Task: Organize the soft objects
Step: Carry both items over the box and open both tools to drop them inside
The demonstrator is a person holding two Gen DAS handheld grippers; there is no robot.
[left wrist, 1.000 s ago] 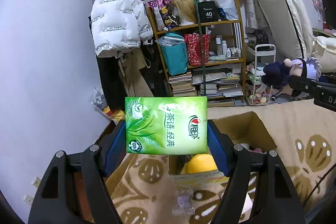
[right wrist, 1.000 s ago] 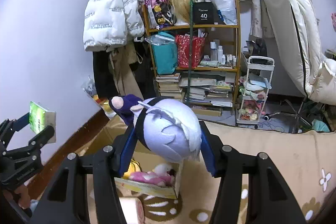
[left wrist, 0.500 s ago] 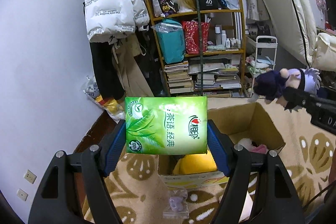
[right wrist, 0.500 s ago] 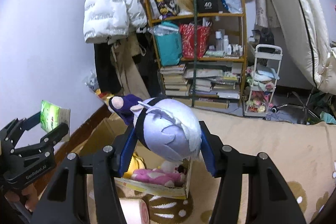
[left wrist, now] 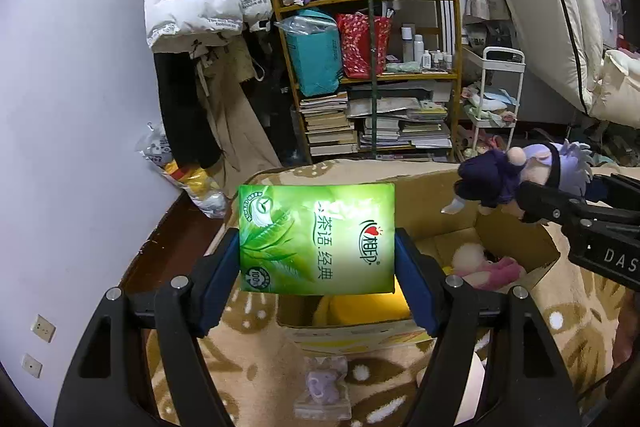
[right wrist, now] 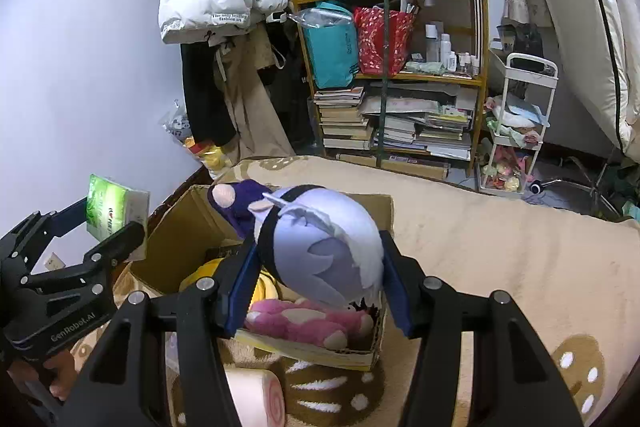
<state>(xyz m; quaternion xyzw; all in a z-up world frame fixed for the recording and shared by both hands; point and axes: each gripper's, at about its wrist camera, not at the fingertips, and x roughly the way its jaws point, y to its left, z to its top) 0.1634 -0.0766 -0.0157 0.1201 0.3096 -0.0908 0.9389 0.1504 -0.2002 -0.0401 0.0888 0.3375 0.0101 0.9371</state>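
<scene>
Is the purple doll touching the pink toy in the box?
Cannot tell. In the right wrist view the doll, clamped in the right gripper, overlaps the pink toy inside the box; neither gap nor contact shows plainly.

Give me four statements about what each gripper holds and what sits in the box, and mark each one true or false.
1. The left tongs grip a green tissue pack. True.
2. The right tongs are empty. False: they clamp a purple-haired plush doll.
3. The cardboard box already holds a pink plush and a yellow plush. True.
4. The tissue pack lies inside the box. False: it is held in the air above the box.
</scene>
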